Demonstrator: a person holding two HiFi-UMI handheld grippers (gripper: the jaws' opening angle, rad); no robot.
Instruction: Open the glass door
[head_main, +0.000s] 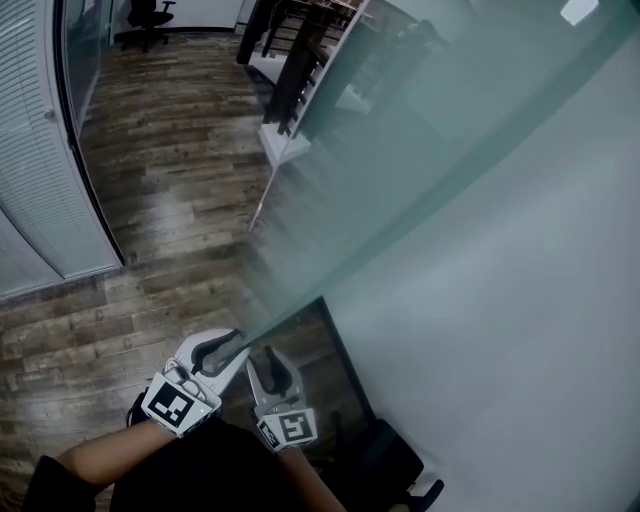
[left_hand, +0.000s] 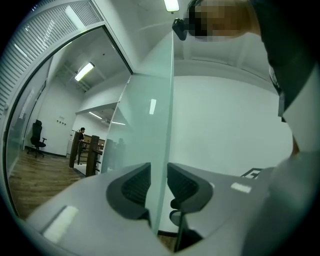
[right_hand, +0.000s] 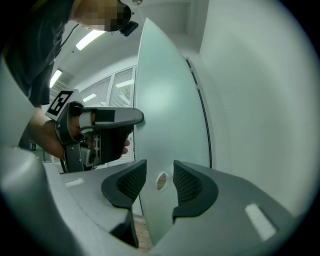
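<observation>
Over wood floor, left claw and right claw gape astride the glass door.

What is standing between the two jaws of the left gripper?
The edge of the glass door stands between the jaws of the left gripper, which are apart. The left gripper view shows it.

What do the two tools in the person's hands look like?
The left tool and the right tool are both white plastic. Their curved jaws are lined with dark grey ribbed pads. Each tool carries a white cube printed with black square markers. The person wears a dark top.
</observation>
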